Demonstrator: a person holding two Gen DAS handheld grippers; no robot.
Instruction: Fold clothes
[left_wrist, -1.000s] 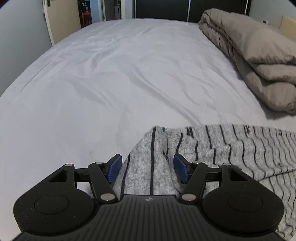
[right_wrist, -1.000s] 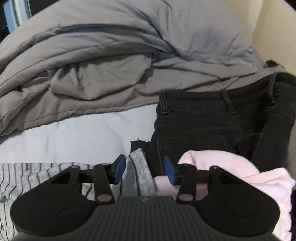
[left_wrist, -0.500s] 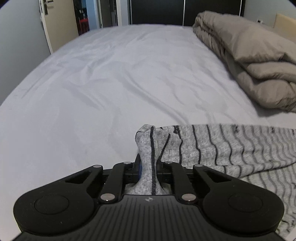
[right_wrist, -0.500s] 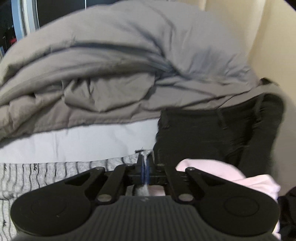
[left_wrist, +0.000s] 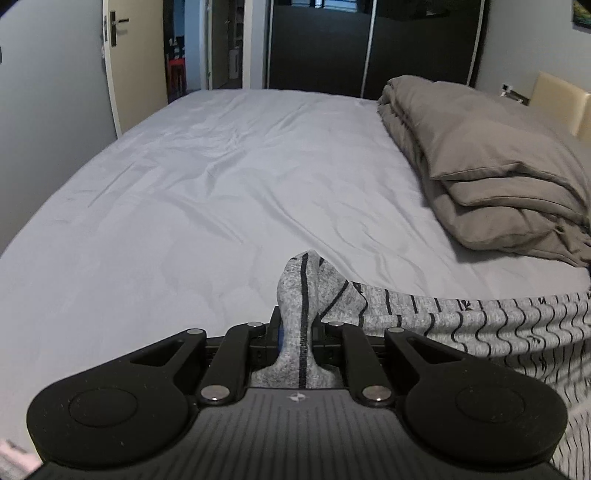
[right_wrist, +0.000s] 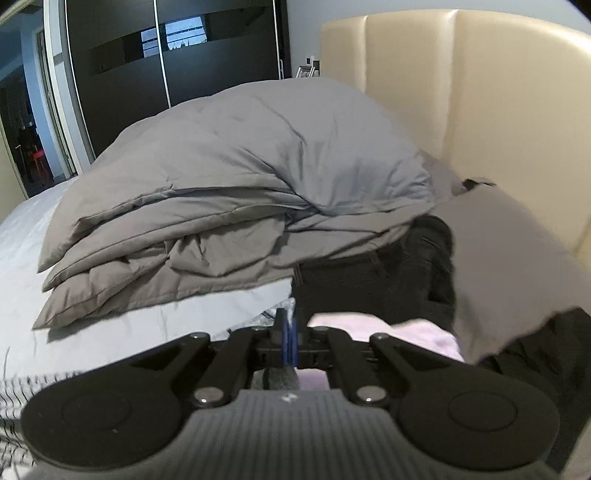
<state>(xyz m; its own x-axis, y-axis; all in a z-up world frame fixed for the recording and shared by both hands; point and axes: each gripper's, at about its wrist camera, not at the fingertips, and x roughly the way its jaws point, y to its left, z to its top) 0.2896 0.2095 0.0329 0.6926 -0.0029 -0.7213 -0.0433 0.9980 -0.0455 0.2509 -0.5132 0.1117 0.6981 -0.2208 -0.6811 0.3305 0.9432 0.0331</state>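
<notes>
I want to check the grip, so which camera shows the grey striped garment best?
The left wrist view: the grey striped garment spreads across the bed, a bunched corner pinched in the left gripper. The right wrist view shows only a striped edge at lower left and a sliver in the right gripper.

Bed (left_wrist: 207, 192): folded grey duvet (left_wrist: 480, 155), striped grey garment (left_wrist: 498, 325), black jeans (right_wrist: 369, 288), pink garment (right_wrist: 424, 336).

We hold the left tool (left_wrist: 295, 334) clamped on a fold of cloth, and the right tool (right_wrist: 290, 341) pinched tight, both angled downward.
</notes>
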